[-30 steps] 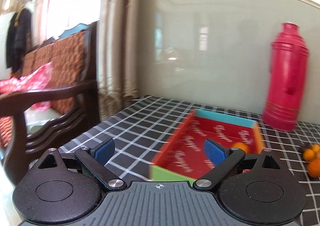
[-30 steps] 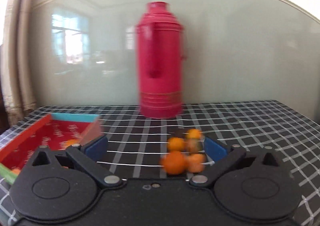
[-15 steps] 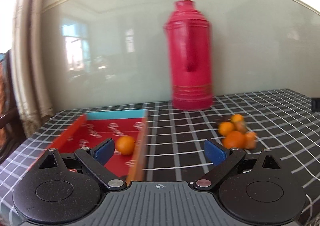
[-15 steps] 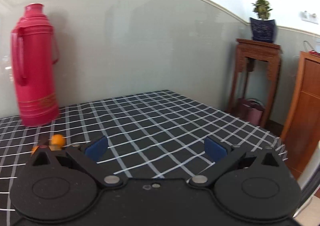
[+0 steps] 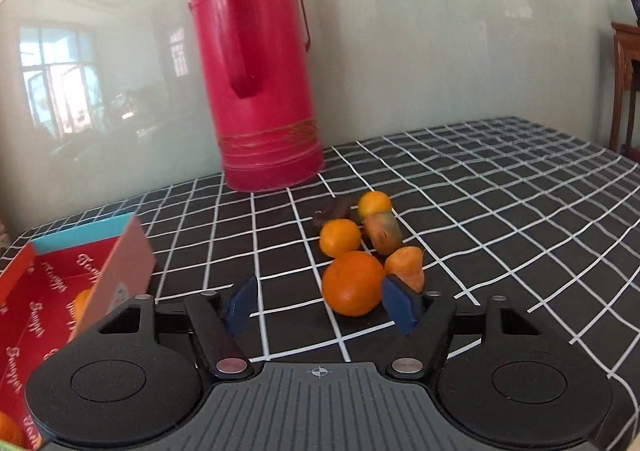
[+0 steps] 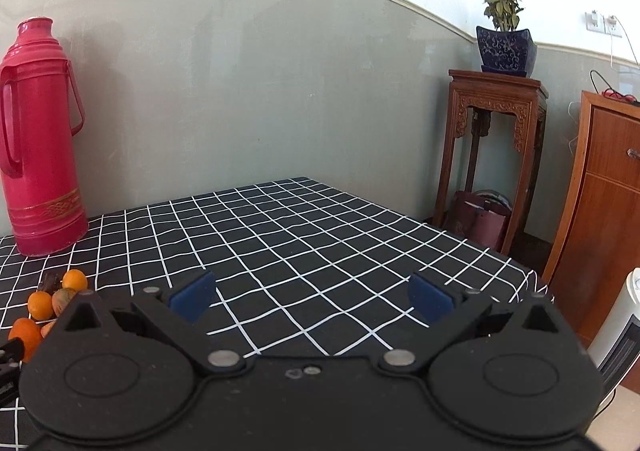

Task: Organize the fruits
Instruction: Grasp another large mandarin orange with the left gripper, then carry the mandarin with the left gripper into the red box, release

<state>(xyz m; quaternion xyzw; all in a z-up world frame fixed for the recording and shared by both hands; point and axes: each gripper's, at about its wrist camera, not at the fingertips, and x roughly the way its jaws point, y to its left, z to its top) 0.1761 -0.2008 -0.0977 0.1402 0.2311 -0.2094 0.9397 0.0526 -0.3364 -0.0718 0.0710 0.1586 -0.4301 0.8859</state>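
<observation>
A: Looking along the left claw, where is the fruit?

B: A big orange sits on the checked bench, between the blue pads and close against the right-hand one. The left-hand pad stands clear of it, so the jaws have just been closing but nothing is clamped.

A: And the rest of the pile?

B: Right behind it: a small orange, another small orange, a greenish fruit and a cut orange piece, all bunched together in front of the red flask.

A: The box?

B: A red box at the left edge with an orange fruit inside, partly hidden by its flap.

A: The right claw?

B: Spread wide over bare bench, gripping nothing, with the pile well off to its left.
</observation>
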